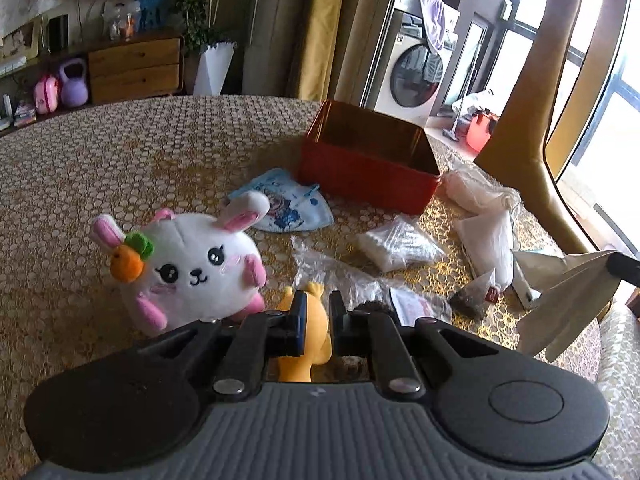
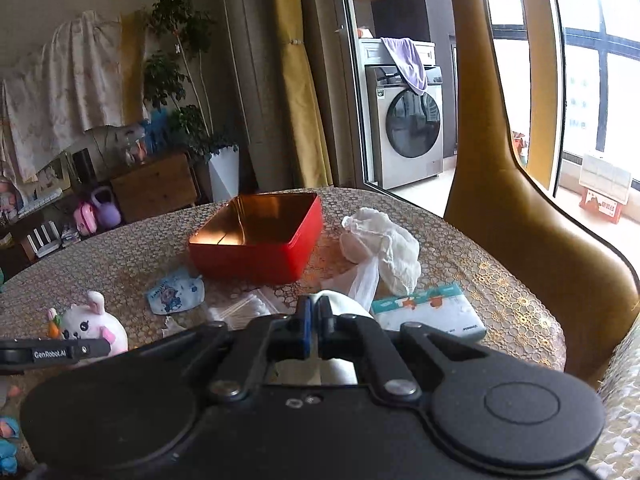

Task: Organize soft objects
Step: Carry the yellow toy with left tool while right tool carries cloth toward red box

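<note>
My left gripper is shut on a small yellow soft toy, low over the table. A white plush rabbit with a carrot lies just left of it; it also shows in the right wrist view. My right gripper is shut on a folded white paper or tissue; that sheet shows at the right in the left wrist view. An open red tin box stands empty at the far side of the table, also in the right wrist view.
A blue-printed pouch, clear plastic bags, a tea bag, crumpled white cloth and a tissue pack lie on the patterned tablecloth. A tan chair back stands at the right edge.
</note>
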The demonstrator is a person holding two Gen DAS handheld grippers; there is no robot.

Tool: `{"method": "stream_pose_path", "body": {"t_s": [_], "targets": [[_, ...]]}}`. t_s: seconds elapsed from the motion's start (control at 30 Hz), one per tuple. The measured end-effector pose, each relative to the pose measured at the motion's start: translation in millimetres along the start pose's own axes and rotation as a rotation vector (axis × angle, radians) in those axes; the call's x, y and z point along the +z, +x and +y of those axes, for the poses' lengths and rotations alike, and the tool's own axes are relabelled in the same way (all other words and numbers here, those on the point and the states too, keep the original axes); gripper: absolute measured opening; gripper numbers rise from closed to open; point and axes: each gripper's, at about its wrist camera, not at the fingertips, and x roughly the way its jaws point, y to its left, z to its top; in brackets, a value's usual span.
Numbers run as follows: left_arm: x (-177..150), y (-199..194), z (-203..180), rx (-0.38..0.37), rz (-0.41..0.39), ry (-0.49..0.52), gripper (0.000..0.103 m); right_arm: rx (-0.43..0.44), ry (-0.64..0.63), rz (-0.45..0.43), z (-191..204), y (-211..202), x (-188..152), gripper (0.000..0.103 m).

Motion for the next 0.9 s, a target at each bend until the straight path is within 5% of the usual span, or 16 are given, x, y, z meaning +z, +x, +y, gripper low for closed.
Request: {"method": "stream_pose_path", "body": {"t_s": [0.23, 0.33, 0.37, 0.9], "targets": [[-10, 8, 7, -0.014, 0.061, -0.002, 0.016, 0.009, 0.027, 0.026, -5, 2, -9, 0.002], [-14, 15, 9, -0.018, 0.082, 0.001, 0.051, 0.011, 0.04, 0.033, -6, 0, -13, 0.002], [-16, 17, 9, -0.019, 0.086, 0.007, 0.073, 0.012, 0.042, 0.035, -7, 1, -14, 0.002], [-23, 60, 18, 0.056, 0.125, -0.004, 0.073, 0.009, 0.059, 0.078, -9, 10, -26, 0.002]]}}
